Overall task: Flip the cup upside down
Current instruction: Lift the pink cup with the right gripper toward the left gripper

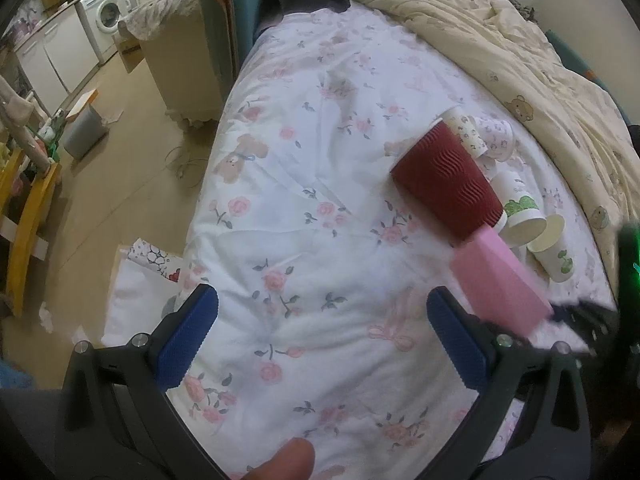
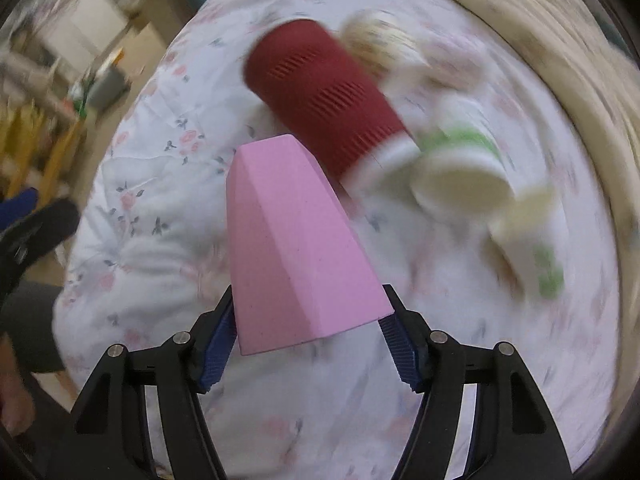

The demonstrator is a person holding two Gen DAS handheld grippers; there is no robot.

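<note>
A pink faceted cup (image 2: pixel 296 248) is held in my right gripper (image 2: pixel 308 344), whose blue pads are shut on its wide end, with the narrow end pointing away over the bed. It also shows in the left wrist view (image 1: pixel 500 280), where its far end touches or overlaps a dark red ribbed cup (image 1: pixel 448 180) that stands tilted on the floral bedsheet (image 1: pixel 304 200). The red cup (image 2: pixel 324 100) is blurred in the right wrist view. My left gripper (image 1: pixel 320 340) is open and empty above the sheet, left of the pink cup.
Several white paper cups with green or floral prints (image 1: pixel 524 216) lie beside the red cup. A cream duvet (image 1: pixel 520 60) is bunched along the right. The bed's left edge drops to the floor, with a grey bin (image 1: pixel 84 132) and a yellow frame (image 1: pixel 28 216).
</note>
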